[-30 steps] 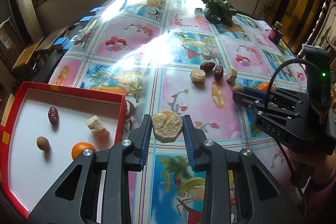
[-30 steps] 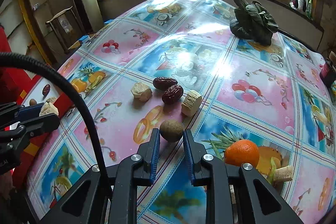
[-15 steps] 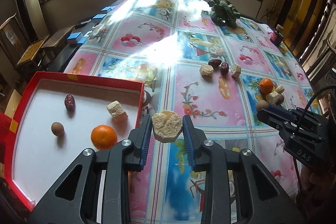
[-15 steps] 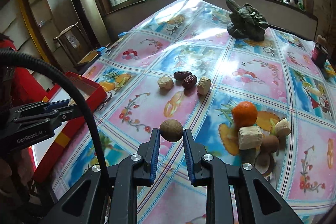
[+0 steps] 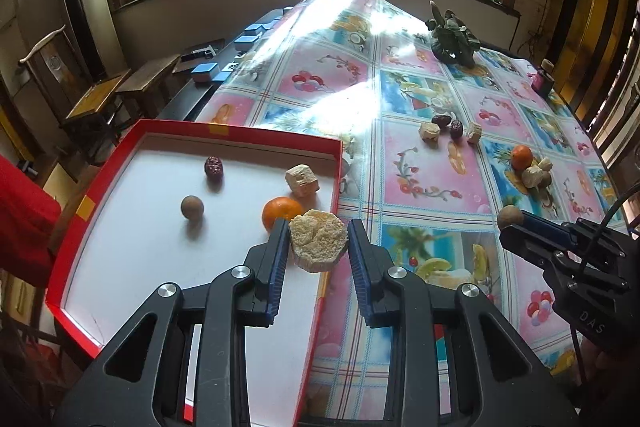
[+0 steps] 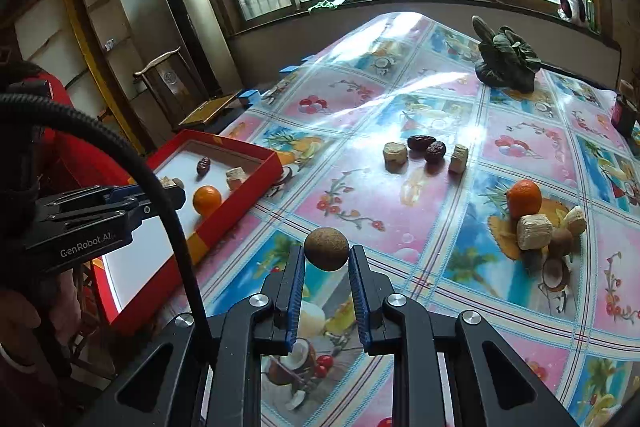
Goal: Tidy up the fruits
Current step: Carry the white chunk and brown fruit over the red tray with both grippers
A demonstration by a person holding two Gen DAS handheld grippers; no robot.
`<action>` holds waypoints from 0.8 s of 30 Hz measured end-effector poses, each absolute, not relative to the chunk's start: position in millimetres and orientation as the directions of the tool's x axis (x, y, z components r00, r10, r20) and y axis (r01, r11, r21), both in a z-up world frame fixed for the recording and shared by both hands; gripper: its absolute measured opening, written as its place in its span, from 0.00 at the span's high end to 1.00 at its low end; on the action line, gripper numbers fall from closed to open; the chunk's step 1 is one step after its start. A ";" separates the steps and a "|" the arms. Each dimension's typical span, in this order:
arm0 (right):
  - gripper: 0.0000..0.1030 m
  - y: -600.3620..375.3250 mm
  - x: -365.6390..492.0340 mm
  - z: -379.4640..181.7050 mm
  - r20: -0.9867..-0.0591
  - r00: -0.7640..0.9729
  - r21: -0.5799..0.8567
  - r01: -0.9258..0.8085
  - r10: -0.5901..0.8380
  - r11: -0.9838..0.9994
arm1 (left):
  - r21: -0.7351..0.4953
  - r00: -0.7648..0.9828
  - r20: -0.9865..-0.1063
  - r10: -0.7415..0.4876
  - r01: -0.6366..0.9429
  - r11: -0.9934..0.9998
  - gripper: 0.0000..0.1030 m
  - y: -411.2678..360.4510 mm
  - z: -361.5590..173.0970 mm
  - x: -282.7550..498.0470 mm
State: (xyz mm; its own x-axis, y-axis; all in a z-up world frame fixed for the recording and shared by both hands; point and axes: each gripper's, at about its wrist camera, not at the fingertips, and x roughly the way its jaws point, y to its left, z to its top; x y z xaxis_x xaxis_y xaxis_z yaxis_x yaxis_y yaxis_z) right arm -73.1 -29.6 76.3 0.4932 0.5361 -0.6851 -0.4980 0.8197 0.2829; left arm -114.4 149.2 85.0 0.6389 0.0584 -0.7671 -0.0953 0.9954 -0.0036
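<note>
My left gripper (image 5: 319, 247) is shut on a pale, crumbly round chunk (image 5: 318, 239), held over the right rim of the red tray (image 5: 240, 137). On the tray's white floor lie a dark red date (image 5: 213, 166), a brown ball (image 5: 192, 207), an orange (image 5: 280, 213) and a beige cube (image 5: 302, 181). My right gripper (image 6: 325, 259) is shut on a small brown round fruit (image 6: 326, 249) above the tablecloth, right of the tray (image 6: 236, 199). On the cloth lie two dates (image 6: 428, 147) between beige chunks, and an orange (image 6: 524, 199) with more chunks.
A dark green leafy bundle (image 6: 504, 63) lies at the table's far end. A small dark jar (image 5: 542, 79) stands near the right edge. Wooden chairs (image 5: 96, 99) and blue blocks (image 5: 204, 71) are left of the table. A red sleeve (image 5: 24, 219) shows by the tray.
Both grippers have drawn back and up, carrying their pieces leftward toward the tray. The pale chunk now hangs at the tray's right rim, and the tray fills more of the left view.
</note>
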 end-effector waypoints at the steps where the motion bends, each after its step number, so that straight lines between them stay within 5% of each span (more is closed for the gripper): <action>1: 0.79 -25.3 -76.3 78.9 -0.682 0.492 0.280 -0.509 0.541 0.814 | -0.007 0.639 -0.767 0.060 -0.102 0.995 0.72 152.8 85.3 -116.9; 24: 0.79 60.8 -81.9 83.3 -0.697 0.414 0.233 -0.641 0.585 0.732 | -0.056 0.587 -0.804 0.094 -0.233 0.971 0.72 236.5 54.5 -131.8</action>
State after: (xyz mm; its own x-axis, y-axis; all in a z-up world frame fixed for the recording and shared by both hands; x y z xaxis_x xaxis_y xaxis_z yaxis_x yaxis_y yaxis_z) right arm -81.9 60.9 83.3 0.4143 0.5849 -0.6973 -0.6408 0.7315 0.2329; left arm -131.8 236.5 54.5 0.5867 0.0938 -0.8044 -0.2325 0.9710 -0.0564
